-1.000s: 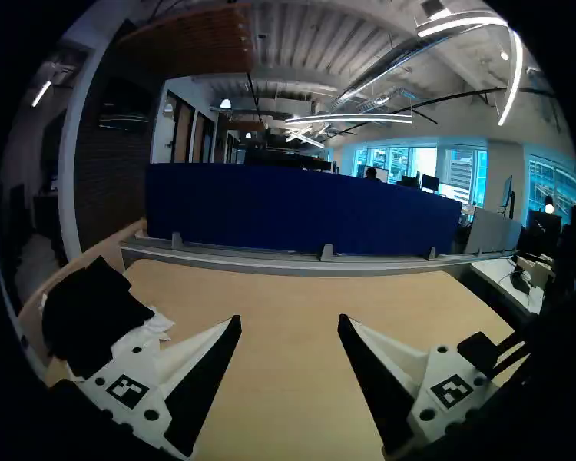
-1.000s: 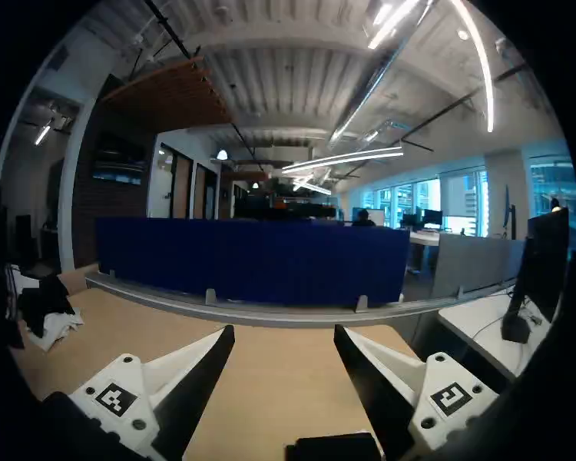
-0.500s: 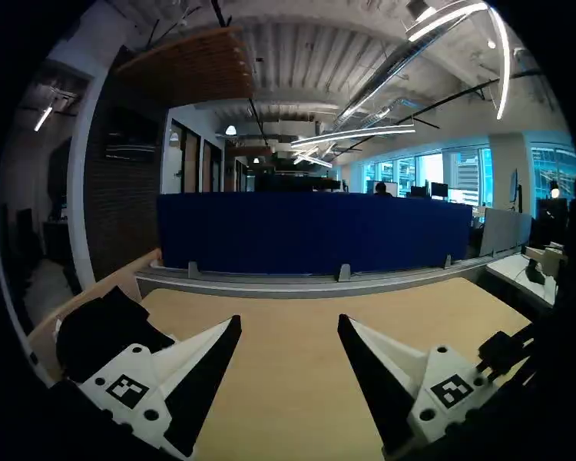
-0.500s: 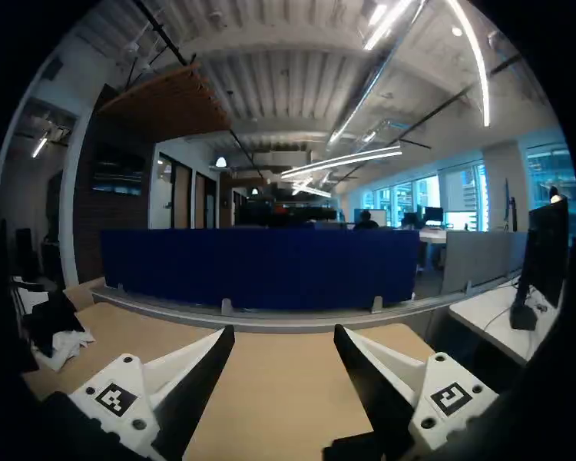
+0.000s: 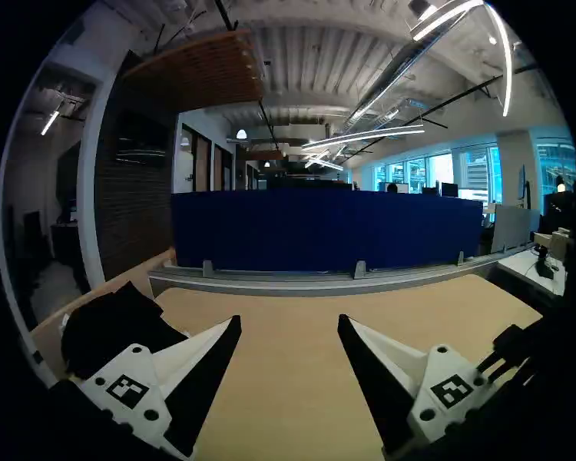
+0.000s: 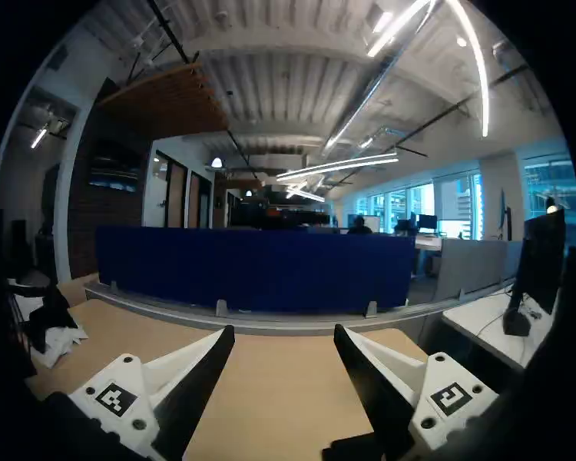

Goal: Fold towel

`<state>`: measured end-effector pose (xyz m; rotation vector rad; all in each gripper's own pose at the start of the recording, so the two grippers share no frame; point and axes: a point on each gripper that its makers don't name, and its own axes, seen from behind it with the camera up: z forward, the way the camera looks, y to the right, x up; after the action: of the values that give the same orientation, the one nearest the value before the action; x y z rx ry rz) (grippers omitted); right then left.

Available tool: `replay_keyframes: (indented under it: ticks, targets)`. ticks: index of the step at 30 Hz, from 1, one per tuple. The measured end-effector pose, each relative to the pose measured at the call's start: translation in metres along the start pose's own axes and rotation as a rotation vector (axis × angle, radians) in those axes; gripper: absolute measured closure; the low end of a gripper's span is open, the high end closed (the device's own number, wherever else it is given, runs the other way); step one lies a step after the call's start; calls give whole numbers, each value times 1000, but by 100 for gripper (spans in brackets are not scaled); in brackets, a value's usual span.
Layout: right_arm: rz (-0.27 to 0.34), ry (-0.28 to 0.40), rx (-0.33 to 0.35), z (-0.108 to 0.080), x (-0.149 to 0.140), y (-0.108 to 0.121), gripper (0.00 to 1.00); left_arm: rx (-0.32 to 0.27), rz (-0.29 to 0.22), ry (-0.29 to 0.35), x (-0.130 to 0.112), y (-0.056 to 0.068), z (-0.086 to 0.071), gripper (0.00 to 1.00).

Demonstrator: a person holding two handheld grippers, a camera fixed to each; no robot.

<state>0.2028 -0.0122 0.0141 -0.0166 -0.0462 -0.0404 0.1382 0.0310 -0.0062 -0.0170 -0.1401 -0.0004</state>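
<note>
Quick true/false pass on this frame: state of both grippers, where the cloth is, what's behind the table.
1. The left hand-held gripper is open with nothing between its fingers. True.
2. The right hand-held gripper is shut on a towel. False: it is open and holds nothing, with bare table showing between its fingers.
3. A cloth pile, dark with some white, lies on the table off to the left of the left hand-held gripper. True.
4. The partition along the table's far edge is red. False: the partition is dark blue.
</note>
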Motion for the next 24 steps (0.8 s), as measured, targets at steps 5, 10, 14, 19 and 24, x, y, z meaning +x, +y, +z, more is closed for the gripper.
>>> replay_keyframes:
  ticks: [5,10,14,19,24]
  targets:
    - [-13,10,-3,1,-2,-5,0,-2,42,11,-14,3,2,7]
    - [-15,12,20,3,-7,-19,0,7,62,42,-23,5,3,7]
    - [-31,4,29,4,-16,-25,0,11,66,67,-33,5,3,7]
    - [-28,4,27,8,-20,-25,0,20,83,70,-55,2,5,7]
    - [-18,21,17,12,-21,-24,0,12,76,86,-71,-3,7,7]
